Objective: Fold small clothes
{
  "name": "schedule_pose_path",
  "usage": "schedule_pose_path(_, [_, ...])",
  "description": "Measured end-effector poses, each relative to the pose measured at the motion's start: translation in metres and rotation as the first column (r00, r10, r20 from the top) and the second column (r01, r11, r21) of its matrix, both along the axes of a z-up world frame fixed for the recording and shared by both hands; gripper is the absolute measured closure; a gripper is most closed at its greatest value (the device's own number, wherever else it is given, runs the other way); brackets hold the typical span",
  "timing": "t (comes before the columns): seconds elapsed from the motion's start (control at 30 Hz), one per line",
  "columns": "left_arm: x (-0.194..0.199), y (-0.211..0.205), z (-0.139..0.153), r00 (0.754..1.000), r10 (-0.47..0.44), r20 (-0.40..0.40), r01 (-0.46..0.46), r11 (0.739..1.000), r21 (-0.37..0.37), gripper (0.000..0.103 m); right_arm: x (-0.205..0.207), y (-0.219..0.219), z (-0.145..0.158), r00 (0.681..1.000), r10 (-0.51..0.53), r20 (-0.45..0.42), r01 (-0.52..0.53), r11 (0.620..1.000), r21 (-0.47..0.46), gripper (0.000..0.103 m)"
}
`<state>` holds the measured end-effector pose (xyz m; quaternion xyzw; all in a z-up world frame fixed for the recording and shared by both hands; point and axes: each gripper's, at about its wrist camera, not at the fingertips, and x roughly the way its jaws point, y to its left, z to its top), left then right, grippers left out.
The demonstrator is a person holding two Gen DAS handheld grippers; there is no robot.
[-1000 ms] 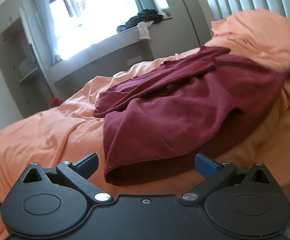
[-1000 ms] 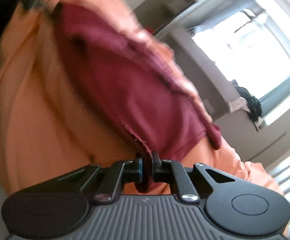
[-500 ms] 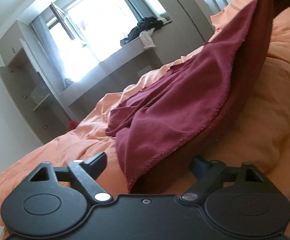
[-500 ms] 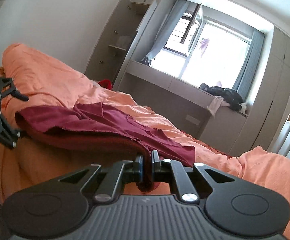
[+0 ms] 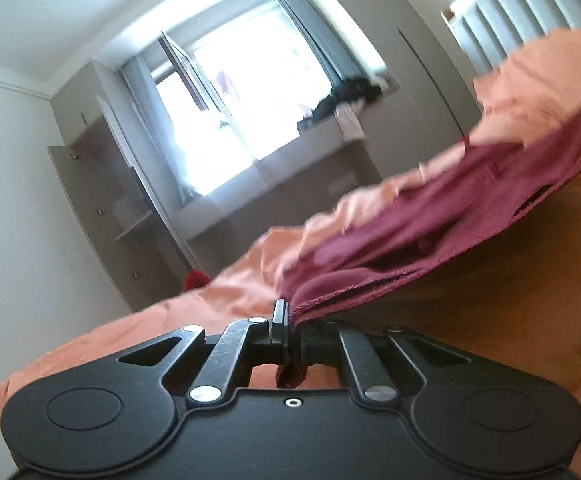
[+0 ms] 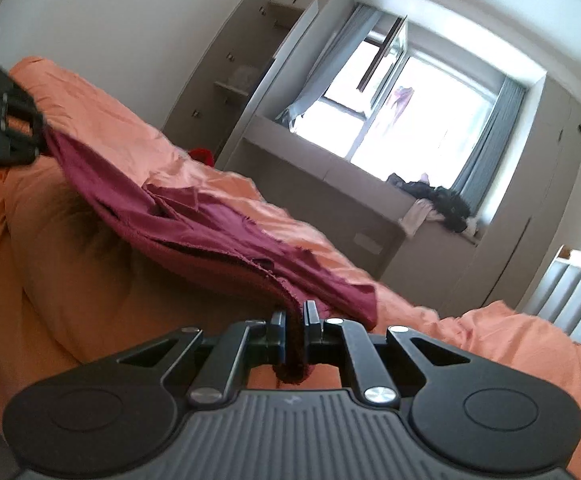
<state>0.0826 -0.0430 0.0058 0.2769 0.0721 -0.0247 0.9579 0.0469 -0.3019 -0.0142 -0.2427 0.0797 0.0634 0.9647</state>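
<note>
The left tool [image 5: 290, 326] sits low over the orange duvet [image 5: 510, 320], tilted, its jaws pressed together on one edge of the maroon garment [image 5: 430, 220]. The cloth stretches away to the right, lifted off the bed. The right tool [image 6: 294, 320] also pinches a bunched edge of the garment [image 6: 194, 232], which spans leftward to the other tool [image 6: 6, 128].

My right gripper [image 6: 294, 334] pinches one edge of a maroon garment [image 6: 194, 228], which stretches away above the orange bedding [image 6: 50, 280] to my left gripper [image 6: 4, 128], clamped on its far end. Beyond the garment, a bright window [image 6: 402, 120].
</note>
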Motion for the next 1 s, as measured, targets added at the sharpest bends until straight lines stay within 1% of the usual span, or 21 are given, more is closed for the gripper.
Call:
schedule_pose_path(0.07, [-0.020,0.005,0.016,1.000,-0.019,0.020,0.019,0.999,-0.028,0.098,-0.010,-0.002,0.004,1.000,-0.018,0.025,0.018,1.000,0.007,0.096])
schedule_pose_path(0.13, [-0.042,0.009,0.034,0.999,-0.043,0.030,0.045,0.998,-0.046,0.098,-0.025,-0.008,0.013,0.997,-0.035,0.062,0.033,0.999,0.033,0.096])
schedule_pose_path(0.27, [-0.091,0.014,0.067,0.996,-0.077,0.039,0.080,0.993,-0.091,0.098,-0.069,-0.021,0.040,0.993,-0.030,0.112,0.018,0.994,0.104,0.096])
schedule_pose_path(0.37, [-0.126,0.016,0.090,0.993,-0.098,0.071,0.105,0.988,-0.110,0.098,-0.105,-0.023,0.062,0.987,-0.025,0.162,0.008,0.995,0.103,0.095])
schedule_pose_path(0.47, [-0.145,0.017,0.108,0.990,-0.111,0.089,0.123,0.983,-0.138,0.098,-0.131,-0.024,0.080,0.978,-0.026,0.205,0.006,0.995,0.099,0.095])
schedule_pose_path(0.53, [-0.145,0.017,0.121,0.990,-0.119,0.080,0.132,0.976,-0.171,0.098,-0.136,-0.024,0.089,0.972,-0.031,0.234,0.009,0.996,0.094,0.095])
schedule_pose_path(0.6, [-0.134,0.015,0.131,0.990,-0.120,0.072,0.132,0.972,-0.196,0.098,-0.131,-0.025,0.096,0.965,-0.038,0.261,0.015,0.996,0.090,0.095])
schedule_pose_path(0.63, [-0.128,0.013,0.134,0.991,-0.114,0.077,0.127,0.973,-0.194,0.098,-0.122,-0.026,0.099,0.960,-0.045,0.275,0.022,0.996,0.087,0.095])
schedule_pose_path(0.7, [-0.104,0.005,0.141,0.992,-0.099,0.081,0.111,0.979,-0.172,0.098,-0.101,-0.028,0.103,0.955,-0.062,0.290,0.039,0.996,0.086,0.094])
schedule_pose_path(0.83, [-0.037,-0.011,0.147,0.996,-0.066,0.066,0.075,0.987,-0.143,0.098,-0.036,-0.032,0.110,0.950,-0.098,0.297,0.080,0.994,0.074,0.094])
schedule_pose_path(0.93, [0.020,-0.025,0.147,0.998,-0.025,0.051,0.031,0.993,-0.118,0.098,0.020,-0.031,0.107,0.954,-0.126,0.272,0.108,0.991,0.078,0.094])
schedule_pose_path(1.0, [0.056,-0.031,0.142,1.000,-0.004,0.023,0.007,0.993,-0.120,0.098,0.057,-0.030,0.101,0.958,-0.139,0.250,0.122,0.989,0.082,0.094])
